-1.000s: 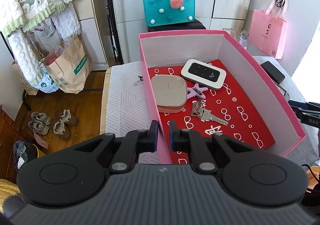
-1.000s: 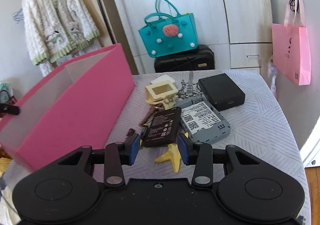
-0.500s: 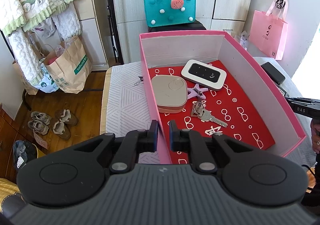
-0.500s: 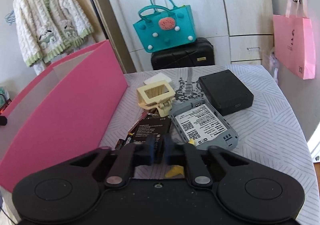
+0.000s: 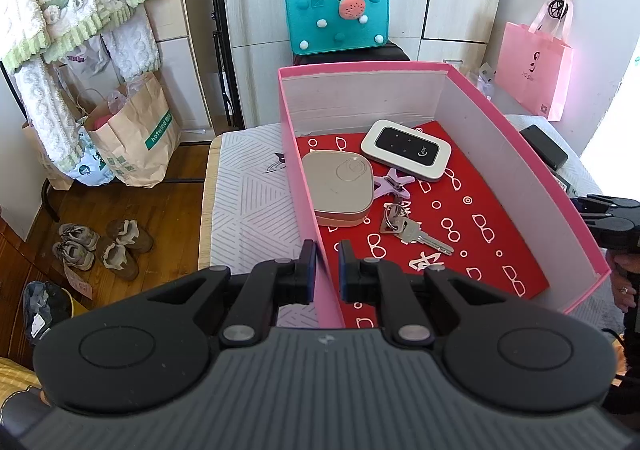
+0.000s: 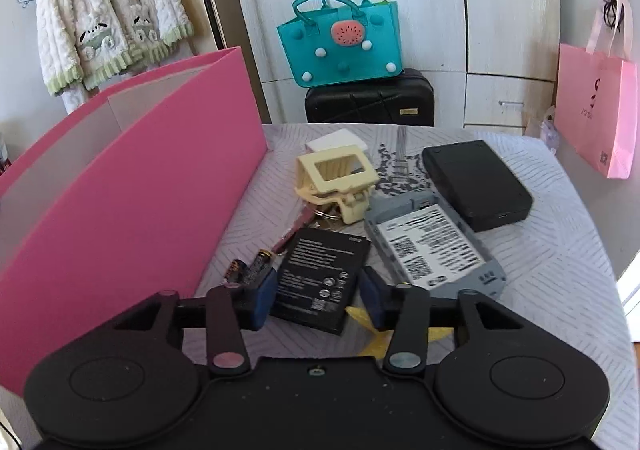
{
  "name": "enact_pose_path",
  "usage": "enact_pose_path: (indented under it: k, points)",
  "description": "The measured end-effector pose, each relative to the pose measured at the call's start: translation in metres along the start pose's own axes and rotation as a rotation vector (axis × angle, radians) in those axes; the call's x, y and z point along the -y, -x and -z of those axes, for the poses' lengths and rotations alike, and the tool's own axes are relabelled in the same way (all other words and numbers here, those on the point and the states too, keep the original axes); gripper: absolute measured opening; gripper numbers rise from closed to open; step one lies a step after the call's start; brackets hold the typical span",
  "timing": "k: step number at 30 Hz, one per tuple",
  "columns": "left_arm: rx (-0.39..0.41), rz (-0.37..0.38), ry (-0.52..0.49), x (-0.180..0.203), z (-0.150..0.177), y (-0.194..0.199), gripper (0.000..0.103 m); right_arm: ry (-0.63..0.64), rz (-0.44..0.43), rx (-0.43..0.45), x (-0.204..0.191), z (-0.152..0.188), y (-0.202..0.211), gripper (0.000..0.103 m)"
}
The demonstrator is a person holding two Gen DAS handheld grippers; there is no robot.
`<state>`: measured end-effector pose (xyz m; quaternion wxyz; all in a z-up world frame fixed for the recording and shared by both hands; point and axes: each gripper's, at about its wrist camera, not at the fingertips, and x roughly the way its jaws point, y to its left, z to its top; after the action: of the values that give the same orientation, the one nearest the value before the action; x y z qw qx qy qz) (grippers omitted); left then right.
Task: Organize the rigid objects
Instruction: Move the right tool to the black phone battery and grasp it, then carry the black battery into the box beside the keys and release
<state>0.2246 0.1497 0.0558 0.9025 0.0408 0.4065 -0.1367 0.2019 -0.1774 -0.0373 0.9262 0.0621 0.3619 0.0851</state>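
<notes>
Left wrist: left gripper (image 5: 324, 264) clamps pink box (image 5: 308, 186) wall; right gripper (image 6: 318, 300) jaws apart.

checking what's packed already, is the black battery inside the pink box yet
No, the black battery lies on the table outside the pink box, between the open fingers of the right gripper.

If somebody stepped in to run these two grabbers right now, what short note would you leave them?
Left gripper: closed on the near wall of the pink box, steadying it.
Right gripper: open, fingers on either side of the black battery on the table, not gripping it.
Done: in the box lie the white router, beige case, purple clip and keys.
Left: battery, AA cells, cream clip, grey back cover, black box, yellow star.
</notes>
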Motion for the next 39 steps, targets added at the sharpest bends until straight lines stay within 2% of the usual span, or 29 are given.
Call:
enact_pose_path:
  k: [4, 9, 11, 13, 16, 21, 27, 29, 30, 39]
  points:
    - [0.001, 0.009, 0.009, -0.001, 0.0, -0.001, 0.01, -0.008, 0.005, -0.007, -0.001, -0.004, -0.006, 0.057]
    - [0.003, 0.01, 0.009, -0.002, 0.0, -0.001, 0.01, 0.105, 0.045, -0.021, -0.016, -0.005, -0.014, 0.066]
    - [0.003, 0.01, 0.01, -0.002, 0.0, -0.001, 0.01, 0.145, 0.066, -0.005, -0.02, -0.003, -0.015, 0.064]
    - [0.002, 0.011, 0.008, -0.002, 0.0, -0.001, 0.01, 0.141, 0.046, 0.0, -0.019, -0.001, -0.012, 0.058]
    - [0.002, 0.013, 0.009, -0.003, 0.0, -0.001, 0.01, 0.172, 0.014, -0.014, -0.02, 0.001, -0.006, 0.056]
    - [0.001, 0.012, 0.005, -0.002, -0.001, -0.001, 0.01, 0.197, -0.017, -0.046, -0.023, 0.0, -0.002, 0.057]
    - [-0.001, 0.012, -0.002, -0.002, 0.0, -0.002, 0.01, 0.193, -0.001, -0.015, -0.029, 0.001, -0.009, 0.062]
    - [0.002, 0.011, 0.0, -0.002, 0.0, -0.003, 0.01, 0.183, 0.002, -0.015, -0.029, 0.002, -0.007, 0.06]
    - [0.003, 0.013, 0.003, -0.003, 0.0, -0.002, 0.01, 0.188, 0.01, -0.013, -0.029, 0.002, -0.006, 0.054]
    - [0.008, 0.018, 0.008, -0.004, 0.001, -0.003, 0.01, 0.16, -0.015, 0.03, -0.025, 0.003, 0.018, 0.054]
